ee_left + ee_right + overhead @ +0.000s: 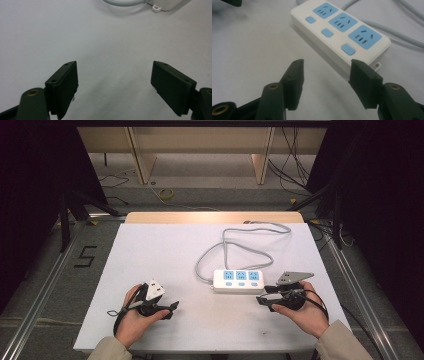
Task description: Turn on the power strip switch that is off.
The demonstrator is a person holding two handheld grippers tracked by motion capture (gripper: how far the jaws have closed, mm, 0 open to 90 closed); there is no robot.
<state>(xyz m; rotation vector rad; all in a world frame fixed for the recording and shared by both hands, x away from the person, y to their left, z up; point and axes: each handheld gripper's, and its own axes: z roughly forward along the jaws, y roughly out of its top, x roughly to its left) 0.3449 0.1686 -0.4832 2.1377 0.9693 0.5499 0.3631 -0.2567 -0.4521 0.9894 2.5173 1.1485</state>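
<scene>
White rectangular plastic power strip (238, 281), three blue sockets, three blue buttons, lies flat on white table cover (165, 260), right of centre. Grey round cable (235, 251) loops from strip toward far table edge. Wide bare cover left of strip, narrower margin right. Right gripper (325, 75) just beside strip's right end, jaws apart, nothing between. Left gripper (113, 85) well left of strip, jaws wide apart over bare cover.
</scene>
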